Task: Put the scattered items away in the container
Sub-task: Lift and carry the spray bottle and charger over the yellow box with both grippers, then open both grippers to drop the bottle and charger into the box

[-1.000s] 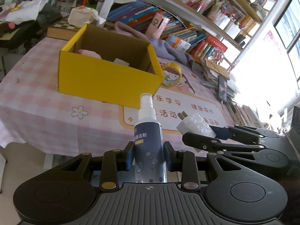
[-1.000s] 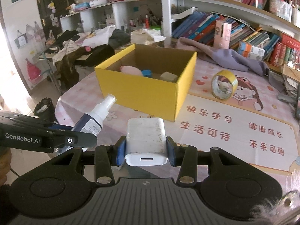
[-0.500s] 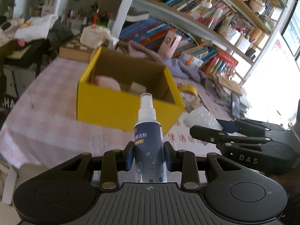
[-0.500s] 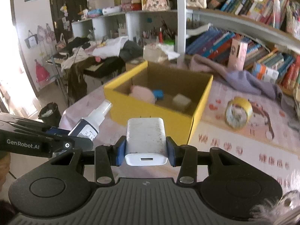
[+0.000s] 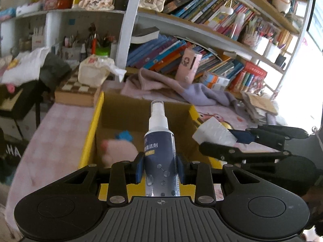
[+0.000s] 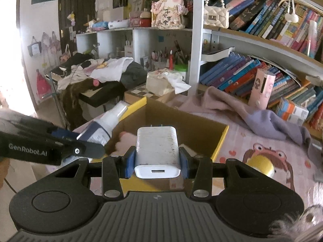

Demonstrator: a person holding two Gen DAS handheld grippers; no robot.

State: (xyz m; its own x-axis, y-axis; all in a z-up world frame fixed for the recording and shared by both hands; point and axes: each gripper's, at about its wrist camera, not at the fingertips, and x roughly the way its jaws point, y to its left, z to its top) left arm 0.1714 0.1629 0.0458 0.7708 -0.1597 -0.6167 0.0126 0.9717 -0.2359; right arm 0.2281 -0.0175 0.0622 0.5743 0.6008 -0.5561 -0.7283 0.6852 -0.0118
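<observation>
My left gripper (image 5: 160, 168) is shut on a dark blue spray bottle (image 5: 160, 153) with a white nozzle, held upright just above the near wall of the yellow cardboard box (image 5: 89, 139). My right gripper (image 6: 156, 164) is shut on a white charger plug (image 6: 157, 149), held over the same box (image 6: 221, 141), to the right of the bottle (image 6: 105, 127). The charger also shows in the left wrist view (image 5: 214, 133). Inside the box lie a pink soft toy (image 5: 119, 151), a small blue item (image 5: 124, 136) and a pale block partly hidden behind the charger.
A yellow tape roll (image 6: 261, 165) stands on the printed mat right of the box. A purple cloth (image 6: 260, 121), a pink carton (image 6: 261, 88) and a chessboard box (image 5: 74, 92) sit behind. Bookshelves line the back.
Both grippers have moved forward and up with their loads, from in front of the box to above its open top. The box interior now fills the lower views.
</observation>
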